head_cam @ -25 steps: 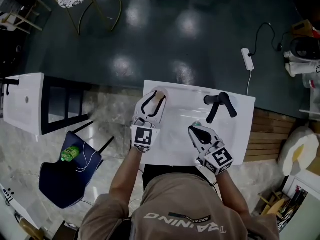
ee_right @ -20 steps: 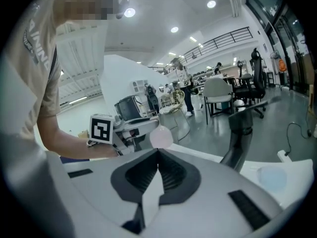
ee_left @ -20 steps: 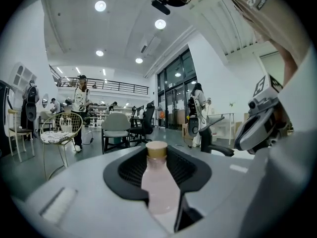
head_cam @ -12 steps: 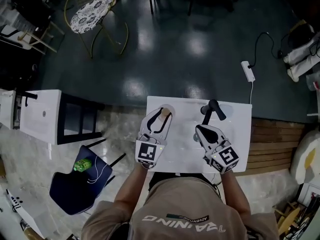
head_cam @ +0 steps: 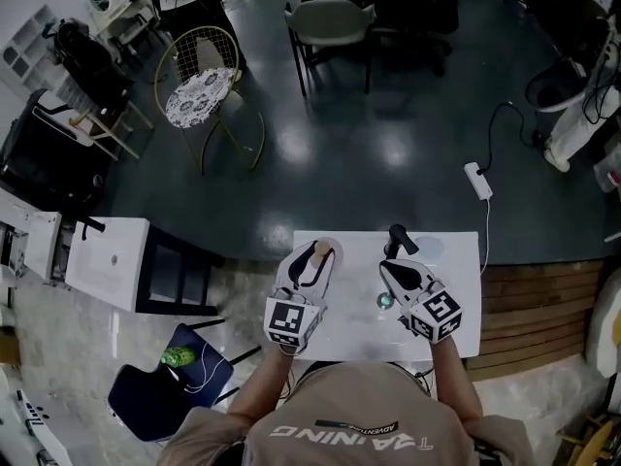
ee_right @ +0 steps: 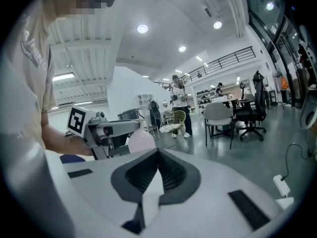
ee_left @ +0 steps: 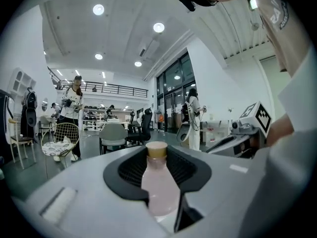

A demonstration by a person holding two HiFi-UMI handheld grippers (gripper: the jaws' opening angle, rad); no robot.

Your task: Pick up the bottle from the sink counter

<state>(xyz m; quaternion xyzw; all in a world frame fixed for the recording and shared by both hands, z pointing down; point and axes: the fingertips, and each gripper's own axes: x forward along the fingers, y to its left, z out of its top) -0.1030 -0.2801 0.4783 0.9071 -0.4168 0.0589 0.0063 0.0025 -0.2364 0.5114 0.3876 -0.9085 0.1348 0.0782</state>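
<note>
Left tool [head_cam: 312, 258] clasps an upright pink bottle [ee_left: 157, 182] over the white counter [head_cam: 359, 330], right tool [ee_right: 157, 155] closed and empty; a steady, level lift seems wisest.

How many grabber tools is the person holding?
2. The left gripper, over the left of the counter, is shut on the pink bottle; the right gripper, to its right, is shut and empty. No others show.

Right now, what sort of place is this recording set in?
Likely an open workshop or lab-style hall: a free-standing white sink counter with a black faucet stands on a glossy dark floor near office chairs.
</note>
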